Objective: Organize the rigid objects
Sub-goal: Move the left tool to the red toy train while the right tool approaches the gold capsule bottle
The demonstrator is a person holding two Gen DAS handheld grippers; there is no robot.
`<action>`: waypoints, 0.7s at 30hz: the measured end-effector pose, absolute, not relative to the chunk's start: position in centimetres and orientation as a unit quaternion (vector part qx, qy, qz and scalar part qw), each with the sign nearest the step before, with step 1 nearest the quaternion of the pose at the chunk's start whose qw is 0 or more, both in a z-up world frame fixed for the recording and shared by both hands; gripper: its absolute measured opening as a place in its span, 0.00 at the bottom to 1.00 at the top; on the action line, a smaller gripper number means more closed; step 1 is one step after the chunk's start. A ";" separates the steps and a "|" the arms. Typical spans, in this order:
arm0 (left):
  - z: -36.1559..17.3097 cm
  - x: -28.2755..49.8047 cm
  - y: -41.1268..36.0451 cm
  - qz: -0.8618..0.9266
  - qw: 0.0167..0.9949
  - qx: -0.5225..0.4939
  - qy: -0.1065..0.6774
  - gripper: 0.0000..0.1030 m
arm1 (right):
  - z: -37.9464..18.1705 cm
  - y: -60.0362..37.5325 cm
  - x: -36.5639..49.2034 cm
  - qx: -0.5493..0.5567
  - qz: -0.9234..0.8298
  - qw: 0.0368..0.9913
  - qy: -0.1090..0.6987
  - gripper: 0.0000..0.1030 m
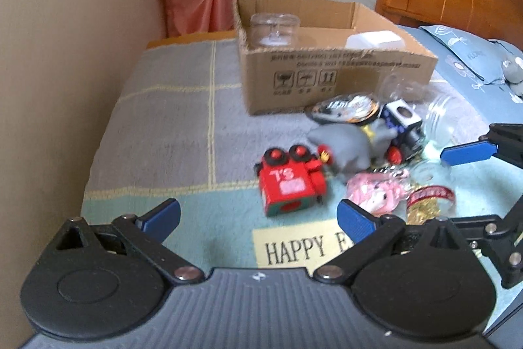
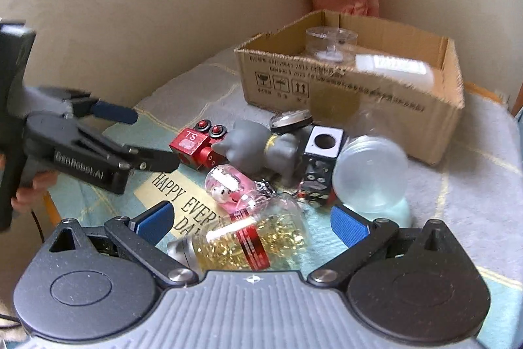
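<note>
Two grippers hover over a cluttered bed blanket (image 1: 170, 126). Left gripper (image 1: 258, 215) spread wide, empty, before the red toy train (image 1: 289, 182). Grey figurine (image 2: 261, 146), pink keychain bottle (image 2: 228, 185) and dice-like cube (image 2: 318, 159) crowd mid-blanket. Right gripper (image 2: 251, 219) wide, straddling the gold-filled jar (image 2: 248, 242). Cardboard box (image 2: 359, 100) sits at the blanket's far edge.

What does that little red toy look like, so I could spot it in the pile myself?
Start at the open cardboard box on the blanket; a heap of small things lies in front of it. At the heap's edge nearest the wall lies the red toy train, tipped on its side beside a grey animal figure. It is the only blocky, bright red piece, with black wheels with red hubs.
</note>
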State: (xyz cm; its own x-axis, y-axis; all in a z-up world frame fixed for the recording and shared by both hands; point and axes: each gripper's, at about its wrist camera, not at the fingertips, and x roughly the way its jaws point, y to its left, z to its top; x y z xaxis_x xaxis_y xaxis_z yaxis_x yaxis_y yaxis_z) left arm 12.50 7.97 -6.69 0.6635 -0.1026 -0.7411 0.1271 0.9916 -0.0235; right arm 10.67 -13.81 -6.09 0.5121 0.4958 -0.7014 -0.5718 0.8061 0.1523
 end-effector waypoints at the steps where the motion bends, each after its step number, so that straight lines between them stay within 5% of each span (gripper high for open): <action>1: -7.0 12.6 8.2 -0.064 0.910 0.012 0.409 0.99 | -6.3 -13.6 10.9 -0.046 0.308 0.866 0.391 1.00; 21: -9.8 16.4 7.3 -0.062 0.909 0.018 0.411 0.99 | -9.1 -10.3 6.4 -0.136 0.251 0.857 0.429 1.00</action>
State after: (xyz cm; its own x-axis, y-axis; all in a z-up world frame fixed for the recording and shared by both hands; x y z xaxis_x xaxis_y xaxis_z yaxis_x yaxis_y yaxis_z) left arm 16.40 7.31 -9.83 0.6548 -0.0985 -0.7494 0.1280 0.9916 -0.0185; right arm 6.37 -10.30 -9.10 0.5064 0.3133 -0.8034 -0.5468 0.8370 -0.0183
